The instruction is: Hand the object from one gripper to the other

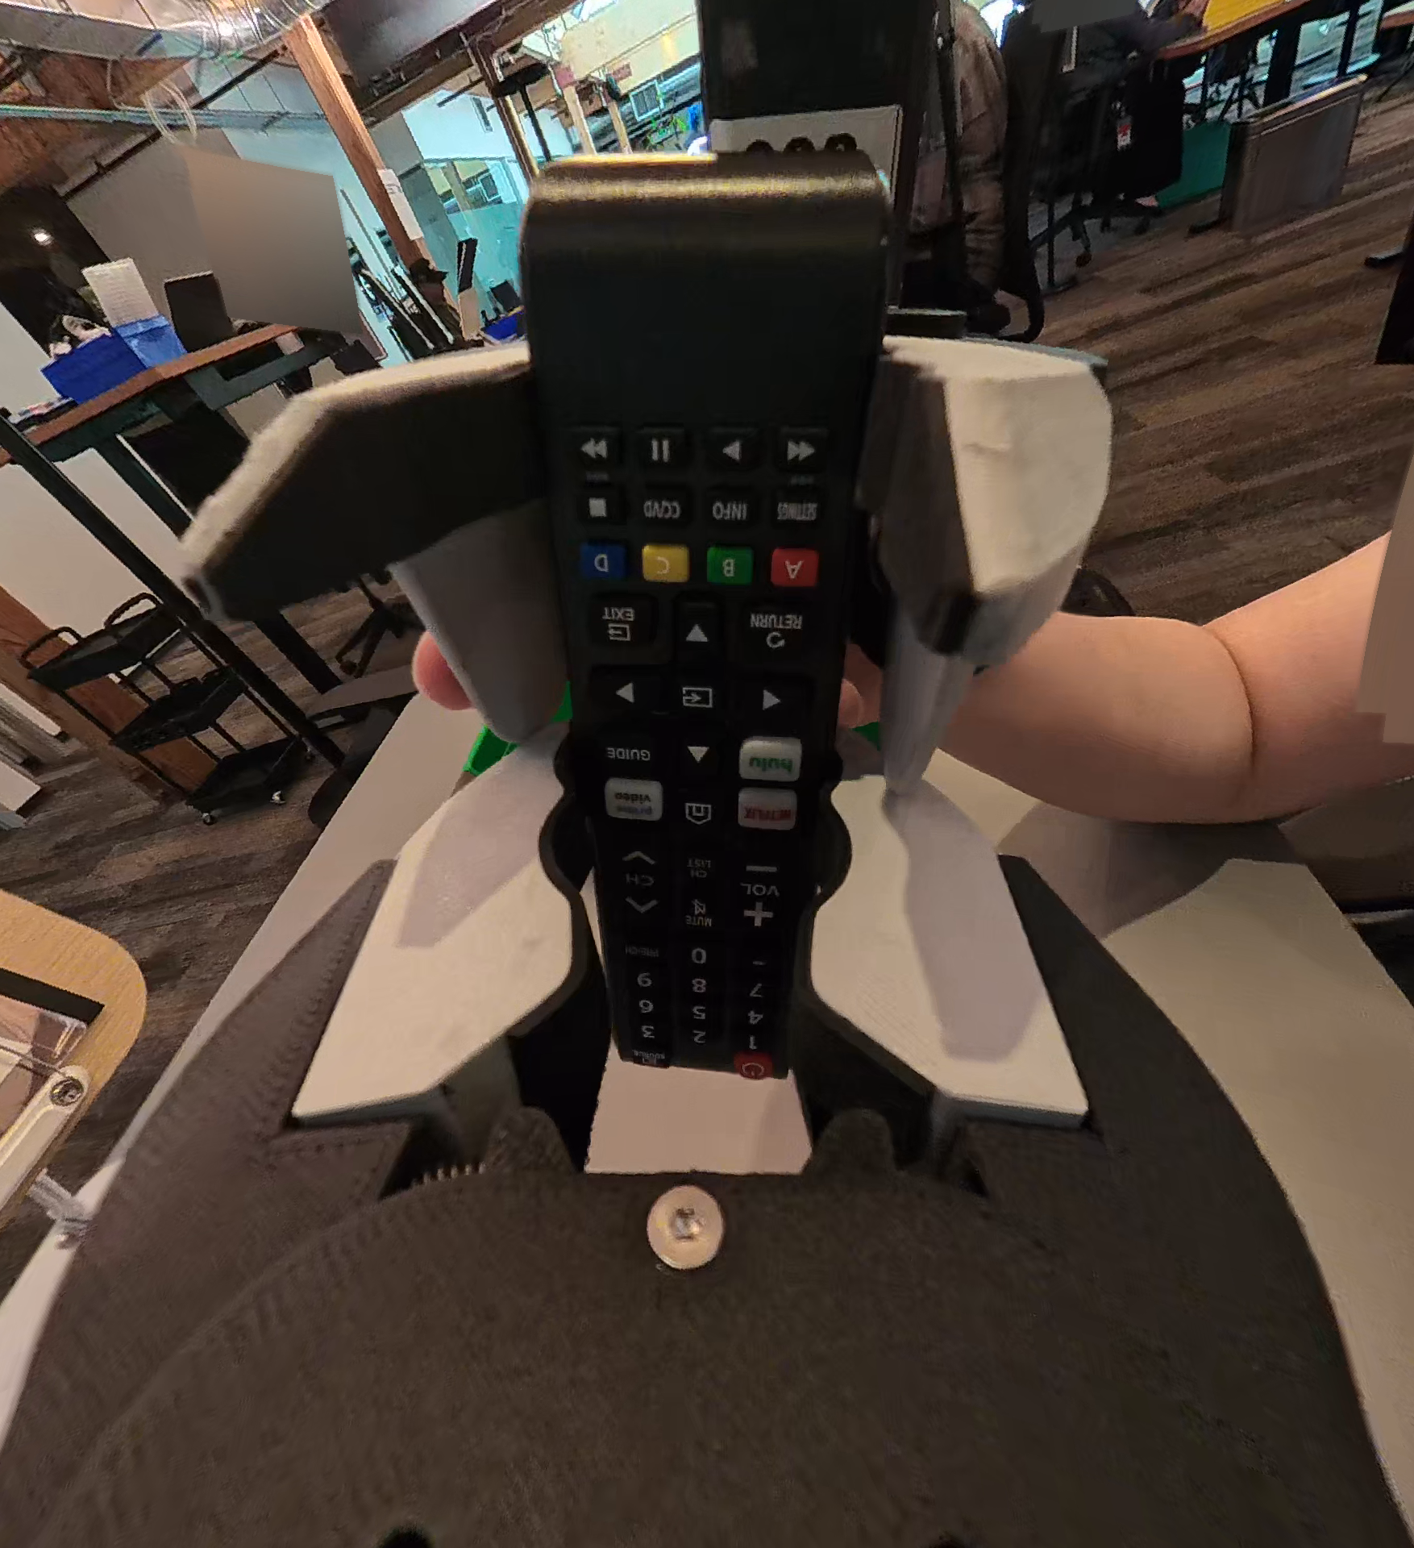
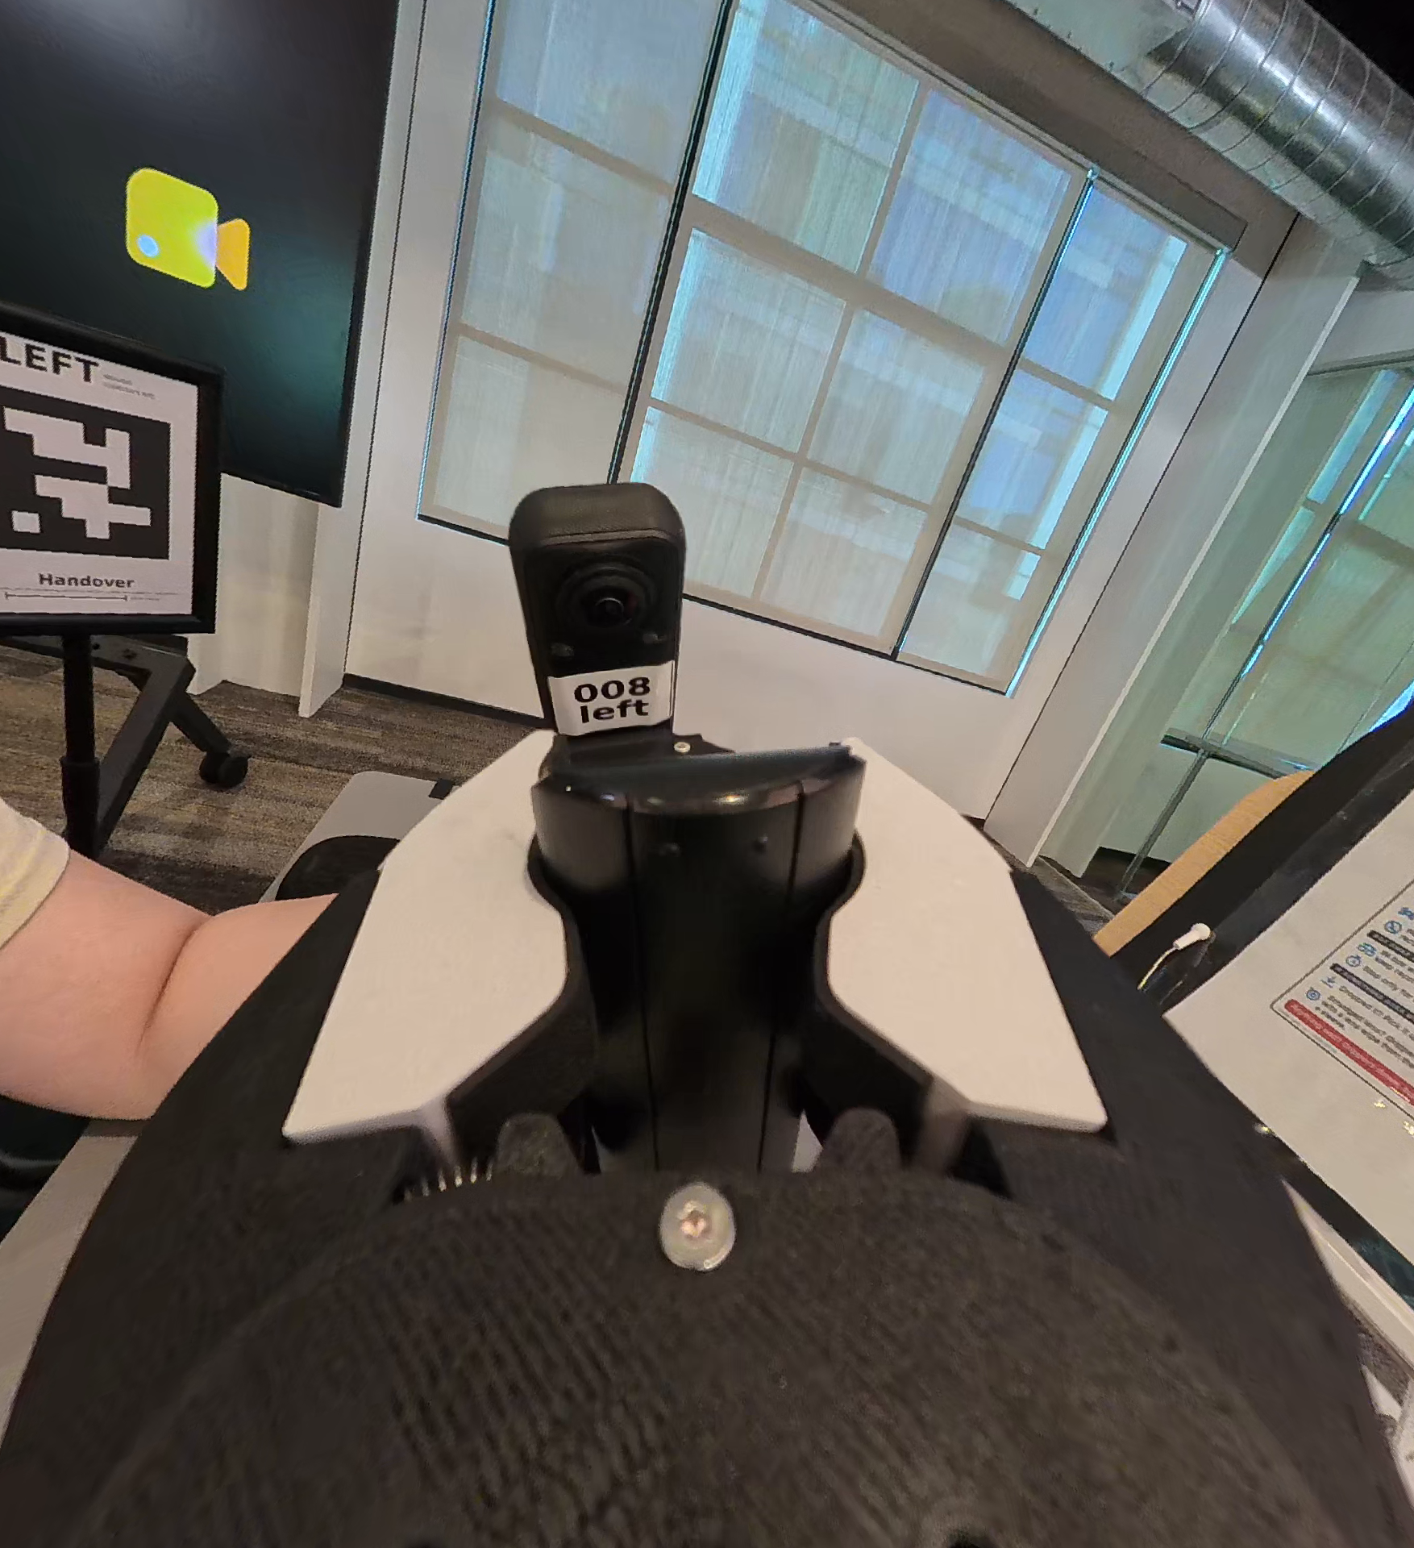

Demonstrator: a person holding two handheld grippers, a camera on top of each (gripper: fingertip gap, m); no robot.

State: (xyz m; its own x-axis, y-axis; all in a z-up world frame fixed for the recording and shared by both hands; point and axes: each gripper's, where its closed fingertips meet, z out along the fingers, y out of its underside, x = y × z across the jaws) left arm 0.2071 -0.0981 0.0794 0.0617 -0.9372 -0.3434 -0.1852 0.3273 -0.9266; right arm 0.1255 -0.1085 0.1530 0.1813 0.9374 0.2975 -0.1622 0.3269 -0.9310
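Observation:
A black TV remote (image 1: 699, 586) lies along the middle of the left wrist view, buttons up. My left gripper (image 1: 699, 829) is shut on its number end, black pads pressed to both sides. My right gripper (image 1: 708, 754) comes from the far side and grips the remote's middle, with grey fingers (image 1: 930, 670) on either side. In the right wrist view the remote (image 2: 695, 963) shows its plain back, clamped between my right gripper's (image 2: 695, 804) white fingers (image 2: 452, 946). The left gripper's camera (image 2: 599, 586) stands just beyond the remote's end. The left gripper's fingers are hidden there.
A person's bare forearm (image 1: 1147, 712) reaches in from the right, and also shows in the right wrist view (image 2: 101, 988). A marker sign on a wheeled stand (image 2: 75, 477) stands at the left. A printed sheet (image 2: 1357, 1005) lies at the right. Desks (image 1: 151, 394) and a black cart (image 1: 168, 695) are farther off. Left tips to right tips: about 10 cm.

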